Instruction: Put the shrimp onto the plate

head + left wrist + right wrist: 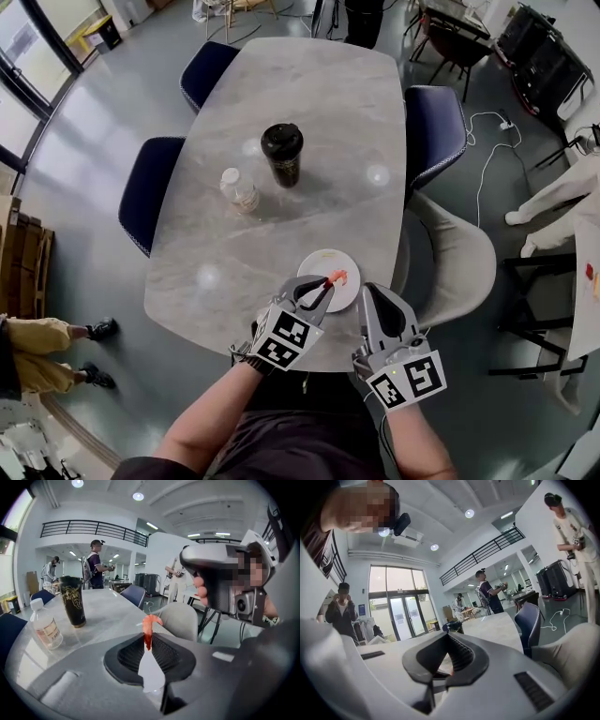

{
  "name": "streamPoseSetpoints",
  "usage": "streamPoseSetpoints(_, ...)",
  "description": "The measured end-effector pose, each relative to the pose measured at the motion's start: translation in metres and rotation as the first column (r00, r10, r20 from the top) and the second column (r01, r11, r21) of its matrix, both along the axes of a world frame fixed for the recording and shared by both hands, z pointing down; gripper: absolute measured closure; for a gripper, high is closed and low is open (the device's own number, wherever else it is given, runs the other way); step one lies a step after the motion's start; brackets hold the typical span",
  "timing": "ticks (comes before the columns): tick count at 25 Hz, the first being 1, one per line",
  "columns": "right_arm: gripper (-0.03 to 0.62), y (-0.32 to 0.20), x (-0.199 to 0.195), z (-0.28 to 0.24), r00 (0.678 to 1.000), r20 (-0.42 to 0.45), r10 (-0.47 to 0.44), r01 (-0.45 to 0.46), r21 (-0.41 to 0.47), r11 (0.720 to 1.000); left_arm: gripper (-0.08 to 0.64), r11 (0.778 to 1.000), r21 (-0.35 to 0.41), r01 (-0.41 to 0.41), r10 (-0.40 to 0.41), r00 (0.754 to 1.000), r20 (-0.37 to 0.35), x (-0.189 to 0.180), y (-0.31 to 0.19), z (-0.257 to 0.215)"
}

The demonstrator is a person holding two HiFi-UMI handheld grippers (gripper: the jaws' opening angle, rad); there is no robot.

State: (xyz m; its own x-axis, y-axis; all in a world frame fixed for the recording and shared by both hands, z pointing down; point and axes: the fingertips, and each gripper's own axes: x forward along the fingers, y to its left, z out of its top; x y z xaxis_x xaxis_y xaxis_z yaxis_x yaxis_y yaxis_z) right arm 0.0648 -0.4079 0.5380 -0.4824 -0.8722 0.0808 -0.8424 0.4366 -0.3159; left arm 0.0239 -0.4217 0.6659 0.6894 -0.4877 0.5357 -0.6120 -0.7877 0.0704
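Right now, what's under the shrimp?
The white plate lies under the shrimp, which the left tool pinches by one end. The tool covers part of the plate, so whether shrimp and plate touch cannot be seen.

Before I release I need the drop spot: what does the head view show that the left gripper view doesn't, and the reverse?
Only the head view shows the white plate, which the shrimp overlaps in the picture. Only the left gripper view shows the left gripper up close, with its jaws shut on the shrimp's lower end. Both views show the shrimp, the black cup and the bottle.
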Motion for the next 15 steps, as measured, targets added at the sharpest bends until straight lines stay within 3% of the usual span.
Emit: streamPoseSetpoints(15,0.591,-0.022,0.002,0.045,0.999,0.04,0.006,-0.005,-0.041,0.999,0.509,0.991,-0.126,-0.041,0.066,0.977,0.202,0.003,-0.016,0.076)
